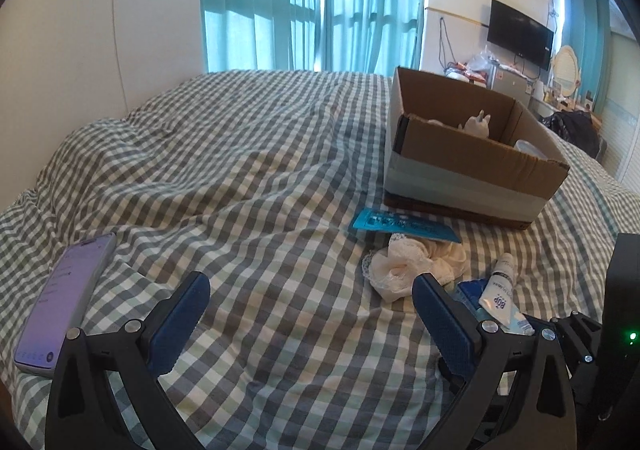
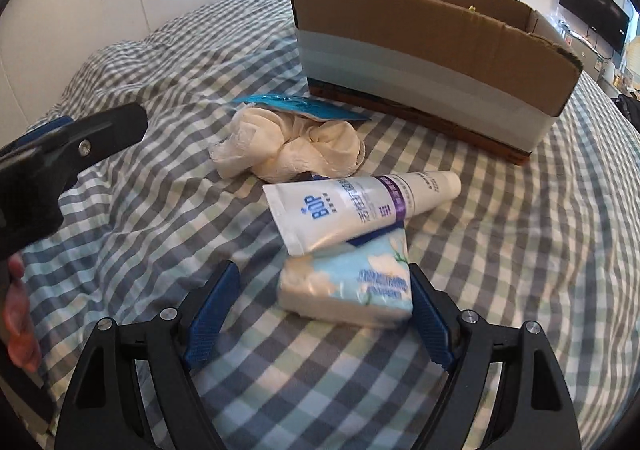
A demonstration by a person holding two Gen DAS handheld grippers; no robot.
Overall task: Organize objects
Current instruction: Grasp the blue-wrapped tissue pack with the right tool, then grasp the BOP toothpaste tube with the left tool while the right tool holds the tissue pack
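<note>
Two black claws w/ blue pads hover over a grey-and-white checked bedspread (image 1: 260, 178). Right claw (image 2: 320, 314) jaws apart, straddling a pale blue soft tissue pack (image 2: 352, 286); right pad just beside it, left pad clear. White squeeze tube w/ purple band (image 2: 360, 206) lies across pack's far end. Beyond: cream lace cloth bundle (image 2: 288, 146), teal flat packet (image 2: 296, 106), then open brown cardboard box (image 2: 420, 62). Left claw (image 1: 312, 314) jaws apart, nothing between; purple-lit phone (image 1: 64, 302) lies to its left.
</note>
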